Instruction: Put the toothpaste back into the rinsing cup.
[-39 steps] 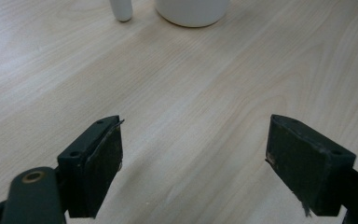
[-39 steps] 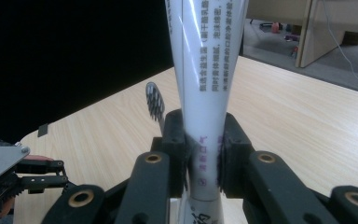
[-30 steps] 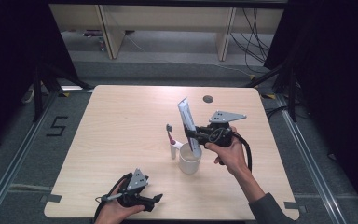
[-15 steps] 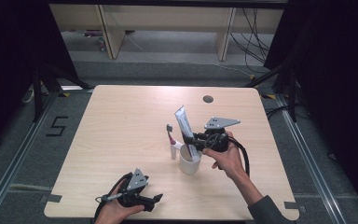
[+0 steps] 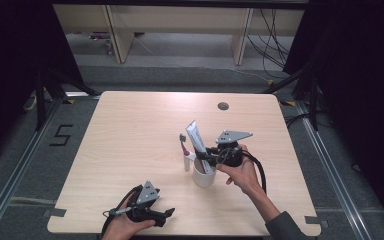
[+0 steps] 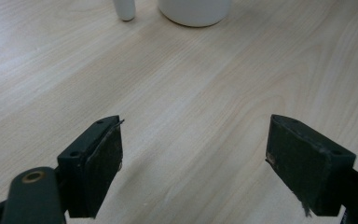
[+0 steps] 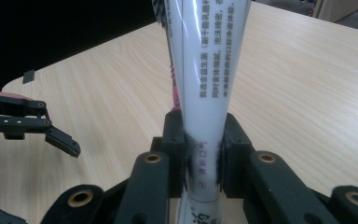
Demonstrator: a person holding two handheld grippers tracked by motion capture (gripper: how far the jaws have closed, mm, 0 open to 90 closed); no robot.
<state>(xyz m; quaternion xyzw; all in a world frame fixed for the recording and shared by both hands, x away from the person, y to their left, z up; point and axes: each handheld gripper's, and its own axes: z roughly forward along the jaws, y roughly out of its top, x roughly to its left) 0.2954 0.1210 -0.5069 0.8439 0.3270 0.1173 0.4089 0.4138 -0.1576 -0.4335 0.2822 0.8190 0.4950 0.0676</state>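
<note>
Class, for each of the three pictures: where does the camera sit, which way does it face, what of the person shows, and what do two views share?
High view: above the near edge, facing forward and down on the table; forearms, left gripper, right gripper.
Left gripper view: on the left gripper, looking along open jaws over the wood toward the white cup.
Right gripper view: on the right gripper, jaws clamping the toothpaste tube.
Shared: the cup in high and left views; the tube in high and right views.

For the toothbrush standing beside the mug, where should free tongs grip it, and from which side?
Probably grip the toothbrush on its slim handle just below the head, coming from the left, since it stands upright and the mug and toothpaste tube crowd its right.
</note>
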